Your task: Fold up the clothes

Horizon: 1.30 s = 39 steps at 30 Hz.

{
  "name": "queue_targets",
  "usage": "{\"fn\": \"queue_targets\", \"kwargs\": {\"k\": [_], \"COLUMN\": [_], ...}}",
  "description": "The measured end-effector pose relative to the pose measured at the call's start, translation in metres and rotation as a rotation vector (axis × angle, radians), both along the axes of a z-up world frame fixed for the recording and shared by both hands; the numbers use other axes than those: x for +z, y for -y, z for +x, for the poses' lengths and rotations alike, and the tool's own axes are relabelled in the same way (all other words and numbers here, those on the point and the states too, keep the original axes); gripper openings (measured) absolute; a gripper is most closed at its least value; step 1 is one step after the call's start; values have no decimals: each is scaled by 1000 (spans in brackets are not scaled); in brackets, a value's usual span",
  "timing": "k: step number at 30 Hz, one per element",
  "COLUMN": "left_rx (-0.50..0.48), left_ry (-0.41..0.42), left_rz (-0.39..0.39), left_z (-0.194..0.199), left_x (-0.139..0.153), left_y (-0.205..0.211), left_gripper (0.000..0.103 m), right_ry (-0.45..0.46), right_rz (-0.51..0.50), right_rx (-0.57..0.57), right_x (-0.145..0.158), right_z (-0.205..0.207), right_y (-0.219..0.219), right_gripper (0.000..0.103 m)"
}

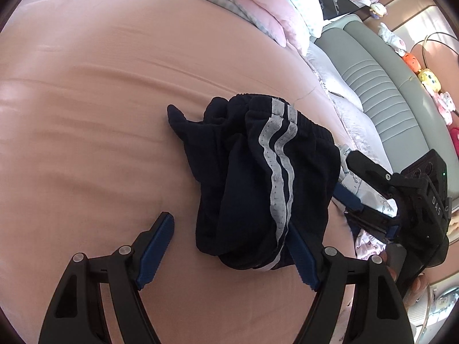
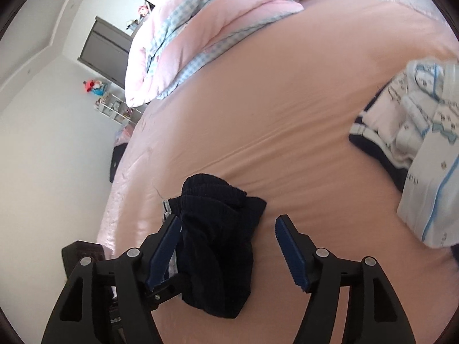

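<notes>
Blue-padded fingers (image 1: 156, 246) of the left claw (image 1: 229, 249) are being held spread wide, released, over a bunched pair of navy shorts (image 1: 258, 177) with two white side stripes. The shorts are lying on the pink bed sheet (image 1: 100, 114), and one pad is being touched by their lower edge, while the other is standing clear on the sheet. The right claw (image 2: 229, 250) is likewise being held released, the shorts lying loose between its jaws against the left-hand pad. A folded white and blue garment (image 2: 424, 177) is being kept well apart on the sheet. A pink quilt (image 2: 200, 37) is being kept bunched at the far end of the bed.
</notes>
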<state>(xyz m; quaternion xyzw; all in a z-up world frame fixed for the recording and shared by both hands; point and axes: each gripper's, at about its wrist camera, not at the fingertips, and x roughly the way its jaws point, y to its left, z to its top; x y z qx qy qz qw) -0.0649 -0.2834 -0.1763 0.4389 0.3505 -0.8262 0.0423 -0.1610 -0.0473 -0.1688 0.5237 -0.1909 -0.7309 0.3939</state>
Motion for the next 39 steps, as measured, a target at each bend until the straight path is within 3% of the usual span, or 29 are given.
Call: {"fn": "queue_targets", "kwargs": {"k": [5,12,18,24,28,30,33,35,37,39], "left_rx": [36,94,149,170,208,205,210,221,231,220], "left_ry": [-14,-41,-50,-64,-76,-81,-64,-40,-18,-23], "left_rz": [57,160,246,306,340,352,395,396,339,300], "left_z": [3,10,11,4,6,5,3,5,7,8], "left_x": [-3,-9,-11,-14,-18,-18,-25,-28,-25,-19], "left_y": [7,19,29,36,39,39,37,35,29,25], "left_gripper": [77,77,77,76,73,67,44,31,24,24], "right_ry": [165,188,199,222,187,184,169,138,123,128], "right_rz": [-47,3,-25,-74,-59,-72,-55,-13,23,24], "right_rx": [31,16,-32,8,3,-6,-1,7,15,14], "right_x": [-22,-37,-43,-44,-48,-50,-49,-48,-49,-51], "right_z": [6,8,6,3,6,5,6,9,12,12], "right_y": [-1,16,23,38,48,49,52,56,61,62], "right_gripper": [71,71,71,71,72,71,71,64,32,27]}}
